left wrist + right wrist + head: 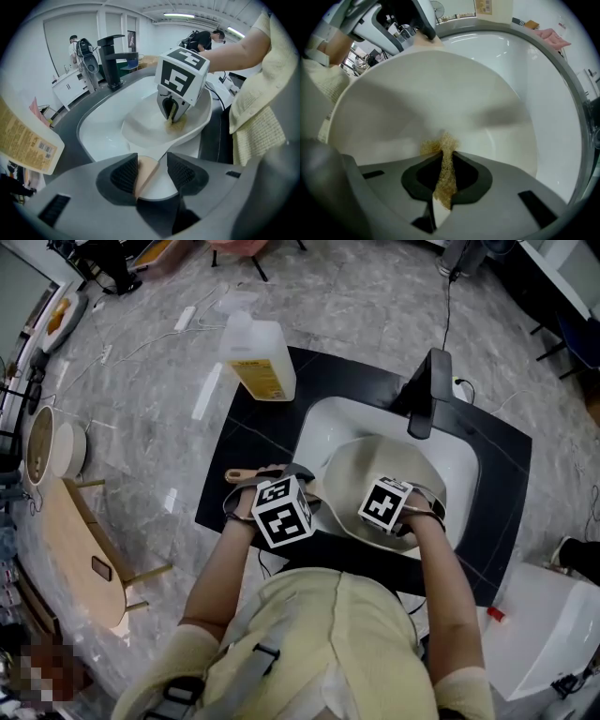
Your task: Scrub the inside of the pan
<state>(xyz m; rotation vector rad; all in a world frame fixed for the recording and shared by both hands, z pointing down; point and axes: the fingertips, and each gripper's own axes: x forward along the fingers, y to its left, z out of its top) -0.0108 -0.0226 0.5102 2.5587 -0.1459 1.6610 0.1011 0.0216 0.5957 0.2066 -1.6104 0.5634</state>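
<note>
A white pan (361, 468) lies tilted in the white sink (328, 427). Its pale wooden handle (240, 474) points left. My left gripper (270, 481) is shut on that handle (146, 174), which shows between the ribbed pads in the left gripper view. My right gripper (398, 512) reaches down into the pan and is shut on a yellowish mesh scrubber (443, 176). The scrubber's free end (438, 144) touches the pan's inner wall (440, 89). From the left gripper view, the right gripper (173, 114) presses the scrubber (175, 123) onto the pan's bottom (140, 123).
A black faucet (427, 390) stands at the sink's far side. A soap bottle with a yellow label (258, 357) sits on the black counter (239, 451), far left of the sink. A white bin (544, 634) is at lower right, a wooden stool (80, 549) at left.
</note>
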